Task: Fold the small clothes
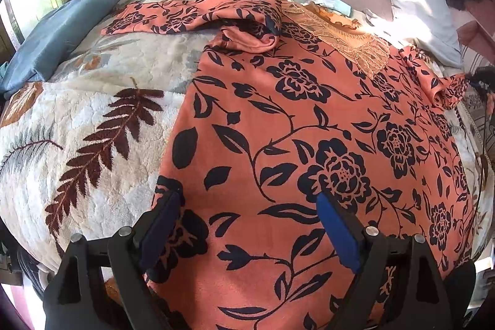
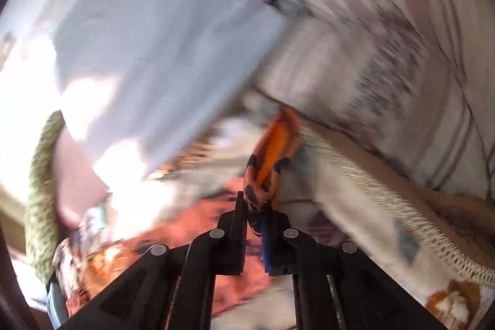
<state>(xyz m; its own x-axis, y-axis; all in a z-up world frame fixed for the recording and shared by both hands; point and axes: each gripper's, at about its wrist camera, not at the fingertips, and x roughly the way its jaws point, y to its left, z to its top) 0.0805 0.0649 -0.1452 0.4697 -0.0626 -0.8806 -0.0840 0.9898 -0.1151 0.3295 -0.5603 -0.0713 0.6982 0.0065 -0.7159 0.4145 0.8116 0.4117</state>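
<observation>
Clearly the floral kurta [image 1: 309,129] lies lengthwise ahead of the open left gripper [image 1: 247,206]; the right gripper [image 2: 254,206], probably at its sleeve, is clamped on cloth.

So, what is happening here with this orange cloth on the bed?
A person is folding an orange floral garment spread on a leaf-patterned blanket. The right gripper is shut on the garment's sleeve end. The left gripper is open above the lower hem and holds nothing. The other sleeve is already folded across the top.
</observation>
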